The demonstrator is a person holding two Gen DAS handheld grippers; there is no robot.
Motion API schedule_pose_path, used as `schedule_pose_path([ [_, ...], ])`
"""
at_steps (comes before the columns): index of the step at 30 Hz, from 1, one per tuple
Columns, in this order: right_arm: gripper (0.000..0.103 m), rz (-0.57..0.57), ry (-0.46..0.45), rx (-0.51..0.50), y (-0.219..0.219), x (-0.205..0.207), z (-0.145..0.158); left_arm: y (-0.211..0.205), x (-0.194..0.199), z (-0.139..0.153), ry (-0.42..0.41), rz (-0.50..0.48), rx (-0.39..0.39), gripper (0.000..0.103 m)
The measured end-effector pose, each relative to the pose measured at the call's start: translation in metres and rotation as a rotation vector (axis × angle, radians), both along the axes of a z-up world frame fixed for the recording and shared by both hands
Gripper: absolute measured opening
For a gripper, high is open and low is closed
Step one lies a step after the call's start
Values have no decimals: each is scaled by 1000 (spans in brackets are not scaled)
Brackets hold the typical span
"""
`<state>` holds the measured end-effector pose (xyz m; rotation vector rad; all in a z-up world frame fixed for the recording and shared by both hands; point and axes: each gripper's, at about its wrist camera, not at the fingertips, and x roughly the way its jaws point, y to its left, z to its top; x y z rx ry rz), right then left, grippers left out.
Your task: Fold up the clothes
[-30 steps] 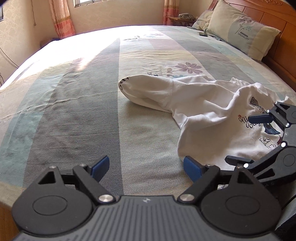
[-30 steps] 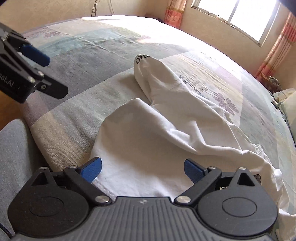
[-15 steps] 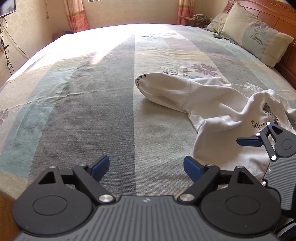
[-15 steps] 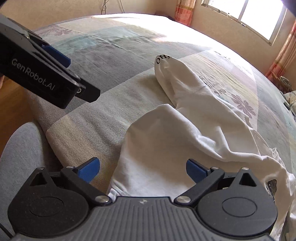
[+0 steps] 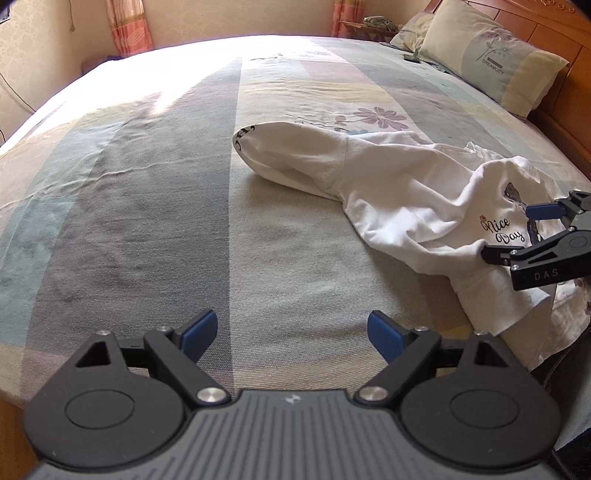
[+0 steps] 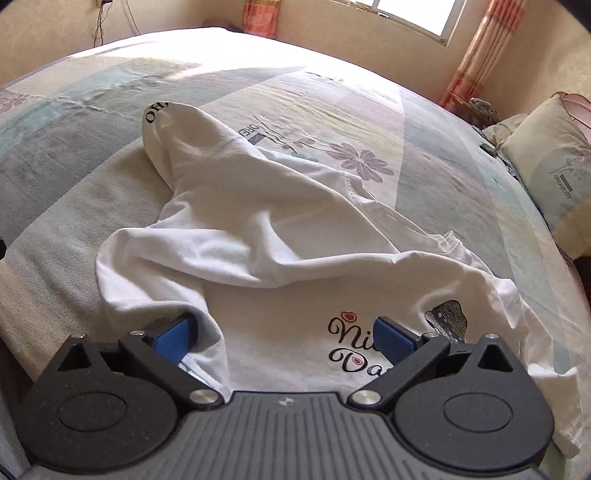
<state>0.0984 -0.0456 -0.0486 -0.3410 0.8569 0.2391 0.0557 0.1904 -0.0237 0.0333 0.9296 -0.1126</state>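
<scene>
A crumpled white T-shirt [image 5: 388,192] lies on the bed, one sleeve stretched towards the left and a "Nice Day" print facing up. My left gripper [image 5: 291,332] is open over bare bedspread near the bed's front edge, to the left of the shirt, with nothing between its fingers. My right gripper [image 6: 284,332] is open low over the shirt [image 6: 258,221], straddling the printed part. Its left finger [image 6: 173,336] sits partly behind a raised fold of cloth. In the left wrist view the right gripper [image 5: 511,232] shows at the right edge, over the print.
The striped, flowered bedspread [image 5: 166,221] covers a wide bed. Pillows [image 5: 491,62] lean on a wooden headboard [image 5: 565,107] at the far right. Curtains [image 6: 480,48] and a window [image 6: 413,14] line the far wall. The shirt's hem hangs over the near edge of the bed.
My right gripper has shifted right, from the shirt's plain lower part to its printed front. The left gripper has dropped out of the right wrist view. The left gripper stays open in place.
</scene>
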Motion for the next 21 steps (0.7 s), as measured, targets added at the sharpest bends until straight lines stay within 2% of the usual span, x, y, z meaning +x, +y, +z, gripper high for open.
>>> schedule_pose_path([
  [4, 103, -74, 44, 101, -36, 8, -4, -14, 1, -7, 21, -37, -5, 89],
  [7, 103, -97, 35, 140, -47, 4, 0, -26, 3, -10, 32, -68, 6, 89],
  [10, 103, 31, -9, 203, -43, -16, 13, -32, 4, -9, 31, -91, 23, 89],
  [12, 103, 188, -59, 192, -29, -35, 25, -32, 5, -8, 30, -88, 30, 89],
  [14, 103, 341, -93, 132, -12, -54, 30, -29, 5, -7, 31, -79, 34, 89],
  [16, 103, 468, -110, 30, 5, -68, 27, -25, 4, -7, 34, -70, 38, 89],
  [21, 103, 680, -161, -404, 33, -89, -6, -15, -4, -8, 39, -45, 27, 89],
])
